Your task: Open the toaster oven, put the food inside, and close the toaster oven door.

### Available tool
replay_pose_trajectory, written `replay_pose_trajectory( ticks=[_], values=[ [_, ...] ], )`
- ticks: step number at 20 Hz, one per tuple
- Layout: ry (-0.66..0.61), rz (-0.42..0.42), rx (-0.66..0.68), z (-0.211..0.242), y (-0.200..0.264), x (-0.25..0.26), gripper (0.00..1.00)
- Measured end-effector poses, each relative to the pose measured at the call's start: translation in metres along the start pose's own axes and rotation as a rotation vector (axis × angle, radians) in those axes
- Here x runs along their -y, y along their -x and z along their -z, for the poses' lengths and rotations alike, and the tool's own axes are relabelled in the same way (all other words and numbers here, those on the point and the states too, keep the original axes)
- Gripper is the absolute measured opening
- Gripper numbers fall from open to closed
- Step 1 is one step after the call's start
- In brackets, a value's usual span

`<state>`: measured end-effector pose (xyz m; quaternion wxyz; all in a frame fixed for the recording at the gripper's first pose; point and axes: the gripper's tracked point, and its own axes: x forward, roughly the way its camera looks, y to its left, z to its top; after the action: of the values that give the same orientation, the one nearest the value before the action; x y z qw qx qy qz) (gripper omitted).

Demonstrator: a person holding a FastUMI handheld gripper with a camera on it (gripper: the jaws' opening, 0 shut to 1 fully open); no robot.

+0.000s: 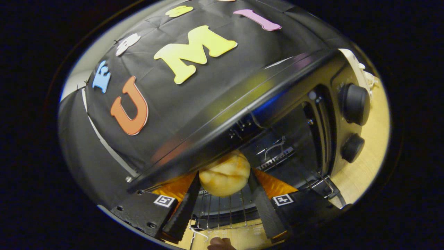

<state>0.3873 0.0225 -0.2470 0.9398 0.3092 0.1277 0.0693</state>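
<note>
Golden and round, the bun [224, 173] sat gripped between the jaws of the gripper [224, 180], both fingers pressing its sides. It hung at the mouth of the open toaster oven [312, 104], above the wire rack [222, 211]. Two knobs [353, 104] faced the wooden counter [367, 156].

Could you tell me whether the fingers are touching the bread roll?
Touching. In the gripper view, both fingers press against the sides of the bread roll, holding it above the wire rack at the toaster oven opening.
</note>
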Motion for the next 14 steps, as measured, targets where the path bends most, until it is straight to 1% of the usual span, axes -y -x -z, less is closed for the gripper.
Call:
replay_pose_trajectory(
  ticks=[3, 5, 8, 9, 10, 14],
  values=[
    [0.006, -0.013, -0.008, 0.004, -0.002, -0.004, 0.89],
    [0.045, 0.005, -0.006, 0.005, -0.001, -0.003, 0.92],
    [0.071, 0.020, 0.009, 0.003, 0.003, -0.003, 0.95],
    [0.075, 0.023, 0.015, 0.000, 0.006, -0.001, 0.98],
    [0.077, 0.029, 0.017, 0.000, 0.008, -0.001, 1.00],
    [0.045, 0.050, -0.025, 0.006, 0.031, 0.007, 1.00]
  ],
)
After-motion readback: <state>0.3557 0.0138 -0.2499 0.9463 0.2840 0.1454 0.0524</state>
